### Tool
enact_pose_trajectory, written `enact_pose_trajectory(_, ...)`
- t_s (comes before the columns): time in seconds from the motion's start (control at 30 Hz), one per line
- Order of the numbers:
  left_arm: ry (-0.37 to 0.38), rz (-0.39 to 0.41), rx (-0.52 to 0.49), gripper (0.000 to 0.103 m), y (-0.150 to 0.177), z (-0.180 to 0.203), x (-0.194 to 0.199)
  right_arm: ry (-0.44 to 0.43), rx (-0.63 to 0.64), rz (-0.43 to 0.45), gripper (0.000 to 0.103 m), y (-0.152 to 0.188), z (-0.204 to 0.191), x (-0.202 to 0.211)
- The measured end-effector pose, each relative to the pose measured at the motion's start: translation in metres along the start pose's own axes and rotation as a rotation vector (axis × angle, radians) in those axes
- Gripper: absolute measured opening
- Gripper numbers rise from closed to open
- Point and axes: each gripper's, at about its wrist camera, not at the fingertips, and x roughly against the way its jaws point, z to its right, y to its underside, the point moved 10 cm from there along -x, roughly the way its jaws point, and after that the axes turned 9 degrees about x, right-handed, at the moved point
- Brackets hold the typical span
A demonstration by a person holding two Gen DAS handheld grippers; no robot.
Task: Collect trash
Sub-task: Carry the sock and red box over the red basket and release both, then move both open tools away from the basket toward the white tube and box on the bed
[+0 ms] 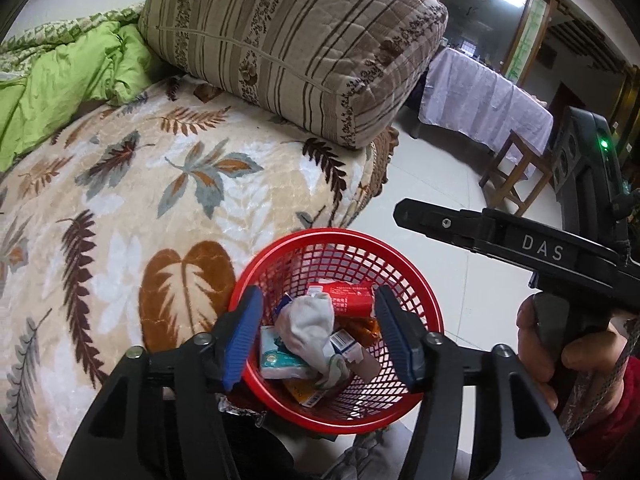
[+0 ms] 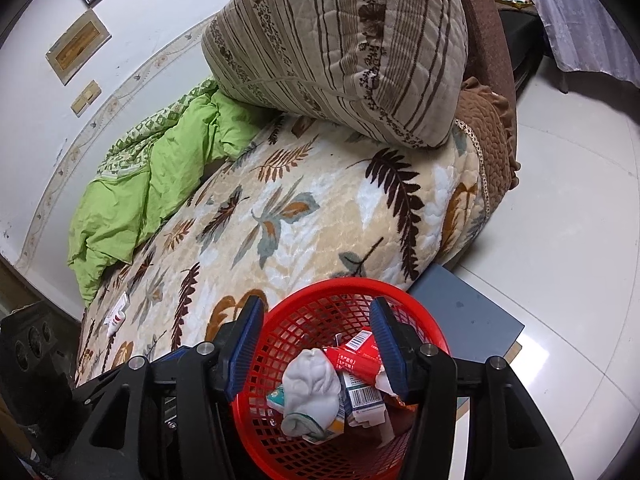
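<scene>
A red mesh basket (image 1: 332,235) stands against the bed's edge, holding a crumpled white sock (image 1: 310,320), a red carton (image 1: 348,294) and other small packets. My left gripper (image 1: 318,296) hangs open just above it, its blue pads touching nothing. From the right wrist view the same basket (image 2: 344,282), sock (image 2: 312,384) and red carton (image 2: 352,356) lie under my right gripper (image 2: 316,302), whose pads also stand apart and bare. A small white and red packet (image 2: 116,317) lies on the bed at the far left. The right tool's black finger (image 1: 440,224) shows in a hand.
The bed carries a leaf-patterned blanket (image 1: 140,200), a large striped cushion (image 1: 296,40) and a green quilt (image 1: 60,80). A grey box (image 2: 468,316) sits on the tiled floor beside the basket. Farther off stand a wooden stool (image 1: 516,172) and a cloth-covered table (image 1: 480,96).
</scene>
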Motion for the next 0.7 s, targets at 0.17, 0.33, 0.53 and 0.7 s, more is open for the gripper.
enact_pose_trajectory(0.17, -0.06, 0.054, -0.007, 0.076, -0.006, -0.008, 0.011, 0.006, -0.007, 0.0, 0.062, 0.0, -0.001, 0.0)
enact_pose_trajectory(0.33, -0.122, 0.091, -0.021, 0.085, -0.011, -0.014, 0.018, 0.023, 0.0, 0.008, 0.066, -0.002, -0.001, 0.003)
enact_pose_trajectory(0.53, -0.145, 0.103, -0.033, 0.086, -0.012, -0.016, 0.023, 0.042, 0.002, 0.019, 0.067, -0.005, 0.001, 0.007)
enact_pose_trajectory(0.7, -0.152, 0.108, -0.025, 0.086, -0.012, -0.021, 0.028, 0.049, -0.001, 0.021, 0.067, -0.005, 0.002, 0.008)
